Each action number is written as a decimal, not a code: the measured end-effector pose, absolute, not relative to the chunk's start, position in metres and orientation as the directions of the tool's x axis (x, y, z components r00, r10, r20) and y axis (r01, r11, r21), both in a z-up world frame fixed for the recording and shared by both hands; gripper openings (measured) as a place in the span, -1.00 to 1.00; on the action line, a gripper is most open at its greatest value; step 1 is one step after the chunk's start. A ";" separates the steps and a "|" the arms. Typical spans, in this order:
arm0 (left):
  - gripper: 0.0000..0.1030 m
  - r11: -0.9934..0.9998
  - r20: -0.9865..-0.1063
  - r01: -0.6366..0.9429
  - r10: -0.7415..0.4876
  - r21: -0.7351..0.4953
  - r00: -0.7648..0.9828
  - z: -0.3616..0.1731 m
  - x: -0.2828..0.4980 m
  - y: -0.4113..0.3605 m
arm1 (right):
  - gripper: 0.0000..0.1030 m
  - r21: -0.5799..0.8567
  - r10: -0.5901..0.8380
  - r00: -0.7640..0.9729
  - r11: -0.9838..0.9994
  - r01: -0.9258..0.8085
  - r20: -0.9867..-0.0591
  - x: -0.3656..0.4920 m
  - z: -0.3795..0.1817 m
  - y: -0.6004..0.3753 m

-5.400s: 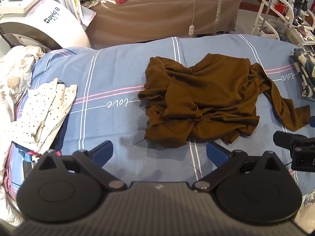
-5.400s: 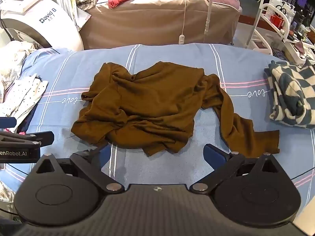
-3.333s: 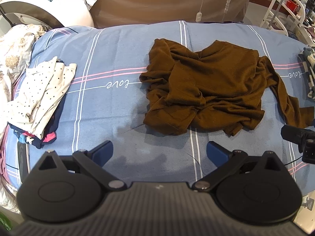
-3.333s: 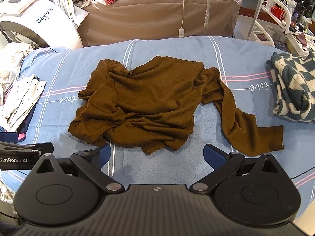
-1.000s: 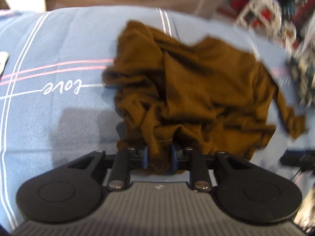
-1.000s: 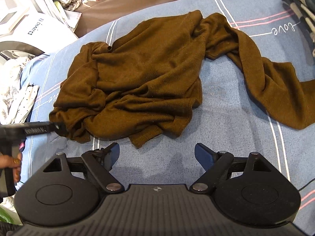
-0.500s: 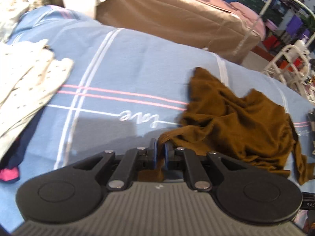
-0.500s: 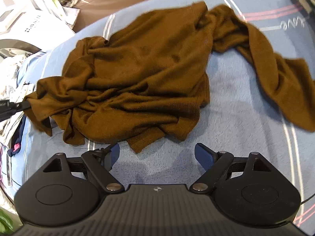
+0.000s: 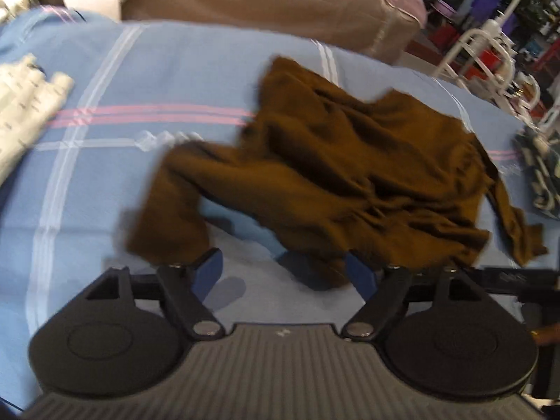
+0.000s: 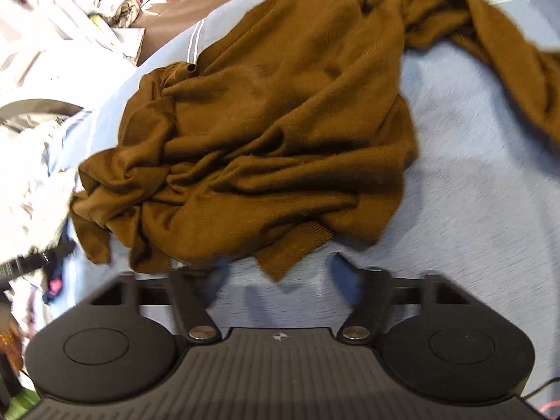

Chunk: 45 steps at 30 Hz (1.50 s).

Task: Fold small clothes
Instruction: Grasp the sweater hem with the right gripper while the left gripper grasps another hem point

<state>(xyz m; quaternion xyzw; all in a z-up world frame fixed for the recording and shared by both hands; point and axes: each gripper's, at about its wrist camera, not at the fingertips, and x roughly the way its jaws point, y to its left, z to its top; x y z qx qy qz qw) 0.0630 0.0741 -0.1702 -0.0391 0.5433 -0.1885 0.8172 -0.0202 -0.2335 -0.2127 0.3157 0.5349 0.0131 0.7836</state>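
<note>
My left gripper (image 9: 285,273) is opening, holding nothing; my right gripper (image 10: 278,274) is closing around the rumpled brown knit sweater's (image 10: 280,133) ribbed hem (image 10: 297,245). It'll probably pinch several layers and drag the whole heap.

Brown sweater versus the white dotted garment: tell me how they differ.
The brown sweater is dark, plain and rumpled, spread across the middle of the blue sheet; the white dotted garment is pale, patterned and lies flatter at the sheet's left edge. The sweater sits just ahead of the left gripper; the white garment lies far from it. Both rest on the sheet.
</note>
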 end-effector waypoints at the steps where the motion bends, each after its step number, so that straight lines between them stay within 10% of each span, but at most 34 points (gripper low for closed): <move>1: 0.53 0.921 -0.876 0.270 -0.361 -0.282 0.318 -0.176 0.057 0.067 | 0.50 0.515 0.360 0.426 0.788 0.338 -0.830 -0.020 -0.215 -0.233; 5: 0.53 0.907 -0.879 0.326 -0.368 -0.267 0.302 -0.188 0.043 0.049 | 0.35 0.564 0.364 0.465 0.708 0.424 -0.807 -0.021 -0.220 -0.238; 9: 0.49 0.888 -0.880 0.407 -0.357 -0.215 0.314 -0.191 0.040 0.031 | -0.84 0.545 0.348 0.443 0.693 0.472 -0.826 -0.022 -0.224 -0.246; 15: 0.18 0.870 -0.900 0.460 -0.331 -0.175 0.283 -0.200 0.047 0.008 | -0.84 0.543 0.375 0.418 0.725 0.424 -0.827 -0.031 -0.206 -0.249; 20: -0.78 0.886 -0.914 0.431 -0.308 -0.174 0.263 -0.219 0.058 0.001 | -0.83 0.503 0.362 0.417 0.809 0.303 -0.834 -0.046 -0.180 -0.256; 35: -0.88 0.841 -0.827 0.230 -0.531 -0.489 0.183 -0.156 0.024 0.093 | -0.83 0.586 0.446 0.403 0.730 0.352 -0.799 -0.075 -0.161 -0.269; 45: -0.95 0.907 -0.894 0.096 -0.421 -0.411 0.153 -0.143 -0.019 0.201 | -0.84 0.549 0.500 0.232 0.791 0.269 -0.834 -0.124 -0.140 -0.294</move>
